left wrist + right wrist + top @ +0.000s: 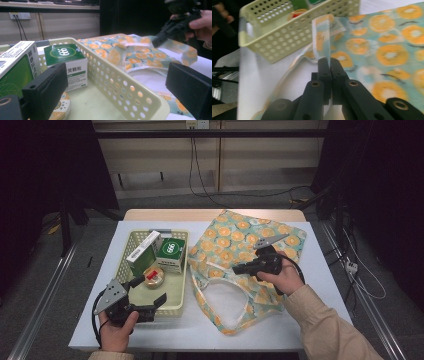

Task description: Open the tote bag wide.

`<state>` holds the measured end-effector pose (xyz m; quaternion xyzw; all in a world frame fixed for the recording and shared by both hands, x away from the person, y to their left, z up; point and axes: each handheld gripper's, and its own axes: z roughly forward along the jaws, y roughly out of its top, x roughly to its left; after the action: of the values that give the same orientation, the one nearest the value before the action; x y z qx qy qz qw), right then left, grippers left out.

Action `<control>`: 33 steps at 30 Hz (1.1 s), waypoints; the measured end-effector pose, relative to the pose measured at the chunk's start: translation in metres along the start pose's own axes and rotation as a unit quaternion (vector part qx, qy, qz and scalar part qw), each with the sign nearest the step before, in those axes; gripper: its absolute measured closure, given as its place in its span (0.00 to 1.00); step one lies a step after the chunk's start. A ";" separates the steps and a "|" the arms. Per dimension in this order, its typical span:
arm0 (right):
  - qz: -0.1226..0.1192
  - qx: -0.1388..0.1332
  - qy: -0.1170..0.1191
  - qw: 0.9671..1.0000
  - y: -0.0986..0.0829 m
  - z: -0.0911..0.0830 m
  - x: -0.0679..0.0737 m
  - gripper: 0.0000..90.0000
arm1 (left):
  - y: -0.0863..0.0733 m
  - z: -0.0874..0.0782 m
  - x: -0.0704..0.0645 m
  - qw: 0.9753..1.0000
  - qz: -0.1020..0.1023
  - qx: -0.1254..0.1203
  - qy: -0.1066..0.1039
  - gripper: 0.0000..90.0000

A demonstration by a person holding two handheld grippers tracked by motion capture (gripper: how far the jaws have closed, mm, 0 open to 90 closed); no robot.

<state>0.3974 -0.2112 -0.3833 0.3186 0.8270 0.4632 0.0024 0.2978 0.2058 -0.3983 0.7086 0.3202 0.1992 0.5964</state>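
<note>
Right gripper [239, 268]: over the middle of the orange-print bag [250, 240], held in the person's right hand [285, 277].
Right fingers [337, 68]: pressed together, with only a thin strip between them; the strip is the bag's handle strap [322, 37], pinched near its end and standing up from the fingers in the right gripper view.
Bag: lies flat on the right half of the worktop [320, 270], its mouth toward the person and its left edge just beside the basket [175, 306].
Left gripper [150, 292]: at the near corner of the basket, held in the left hand [116, 330].
Left fingers [50, 85]: spread wide and holding nothing; in the left gripper view one finger stands inside the basket and the other outside it, with the basket's wall [130, 92] between them. Whether they touch the rim cannot be told.
Basket contents: a green-and-white box [143, 253], a green box marked 666 [171, 254] and a round tin [154, 276], lying close together.
</note>
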 end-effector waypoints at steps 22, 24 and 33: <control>0.011 -0.009 -0.067 0.998 0.009 -0.009 -0.068 0.99 | 0.000 0.000 0.001 1.000 -0.004 -0.001 -0.001 0.05; 0.007 -0.014 -0.072 0.997 0.011 -0.011 -0.074 0.99 | 0.000 0.001 0.001 1.000 -0.004 -0.001 -0.002 0.05; 0.037 -0.014 -0.094 0.995 0.010 -0.011 -0.106 1.00 | -0.001 0.000 0.002 1.000 -0.007 -0.002 0.000 0.05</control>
<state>0.4840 -0.2723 -0.3998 0.3912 0.8042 0.4423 0.0677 0.2986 0.2074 -0.3993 0.7050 0.3246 0.1958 0.5994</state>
